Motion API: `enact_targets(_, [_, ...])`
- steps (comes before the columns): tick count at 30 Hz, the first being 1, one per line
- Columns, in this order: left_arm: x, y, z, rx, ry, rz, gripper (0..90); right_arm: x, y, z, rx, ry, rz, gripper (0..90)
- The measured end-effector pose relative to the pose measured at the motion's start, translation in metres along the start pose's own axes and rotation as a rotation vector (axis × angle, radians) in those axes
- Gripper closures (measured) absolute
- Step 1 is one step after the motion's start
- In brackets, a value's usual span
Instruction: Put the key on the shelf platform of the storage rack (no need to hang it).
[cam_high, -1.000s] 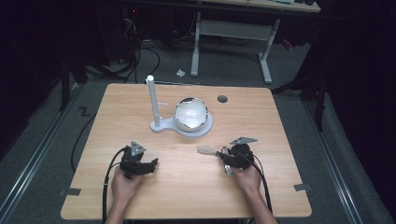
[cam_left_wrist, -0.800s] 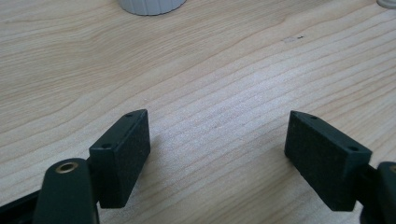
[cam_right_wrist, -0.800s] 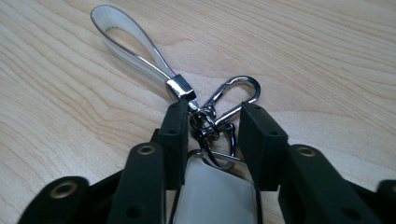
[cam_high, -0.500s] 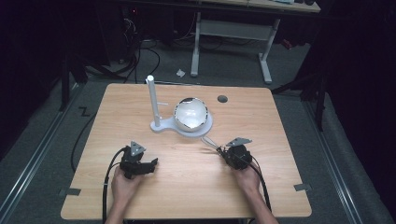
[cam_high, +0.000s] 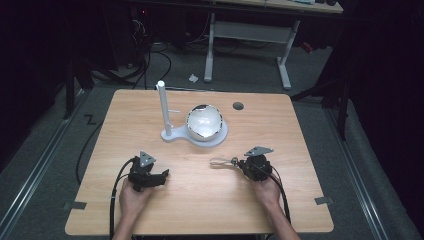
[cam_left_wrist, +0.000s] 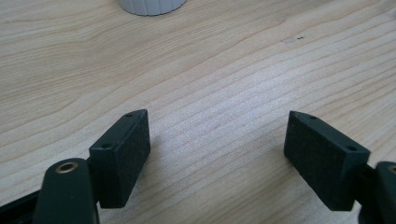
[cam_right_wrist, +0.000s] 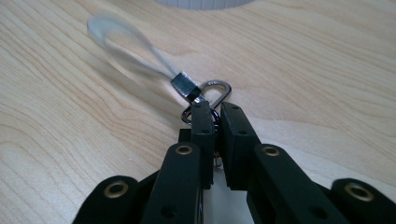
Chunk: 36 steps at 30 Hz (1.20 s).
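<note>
A small metal clasp (cam_right_wrist: 215, 89) with a clear strap loop (cam_right_wrist: 119, 39) sits just above the wooden table (cam_high: 200, 200). My right gripper (cam_right_wrist: 217, 109) is shut on the clasp's ring, its jaws having just closed with the ring between them. In the high view the loop (cam_high: 218, 161) sticks out to the left of the right gripper (cam_high: 239, 163). My left gripper (cam_high: 162, 175) rests on the table at the near left. Its jaws (cam_left_wrist: 217, 140) stand wide open over bare wood with nothing between them.
A white stand (cam_high: 172, 135) with a tall upright post (cam_high: 162, 107) and a shiny round bowl (cam_high: 204, 121) sits mid-table, behind both grippers. A dark round hole (cam_high: 238, 106) marks the far side of the tabletop. Cables trail back from both grippers.
The right gripper's jaws have closed on the clasp. The strap loop swung about and now points left from the jaws. The left gripper has stayed put.
</note>
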<state>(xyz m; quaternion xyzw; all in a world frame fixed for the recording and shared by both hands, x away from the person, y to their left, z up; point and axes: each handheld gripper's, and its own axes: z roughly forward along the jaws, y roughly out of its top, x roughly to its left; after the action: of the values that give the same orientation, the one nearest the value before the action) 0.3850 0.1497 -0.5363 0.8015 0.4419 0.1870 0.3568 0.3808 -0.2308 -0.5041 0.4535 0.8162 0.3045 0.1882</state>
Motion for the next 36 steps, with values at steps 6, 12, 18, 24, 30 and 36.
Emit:
enact_targets(6, [0.000,0.000,0.000,0.000,-0.001,-0.001,23.3,-0.004,0.001,-0.010,-0.017,0.017,0.015,85.2])
enact_targets(12, [0.000,0.000,0.000,0.000,0.000,0.000,23.3,-0.005,0.008,-0.024,-0.036,0.002,-0.018,85.2])
enact_targets(18, [0.000,0.000,0.000,0.000,0.000,0.000,23.4,-0.007,0.013,-0.031,-0.049,0.020,-0.008,85.2])
enact_targets(24, [0.000,0.000,0.000,0.000,-0.001,-0.001,23.4,-0.005,0.020,-0.042,-0.085,0.031,-0.019,85.2])
enact_targets(30, [0.000,0.000,0.000,0.000,-0.001,-0.001,23.4,-0.005,0.033,-0.051,-0.104,0.050,-0.032,85.3])
enact_targets(36, [0.000,0.000,0.000,0.000,-0.001,0.000,23.4,-0.006,0.039,-0.054,-0.110,0.069,-0.028,85.3])
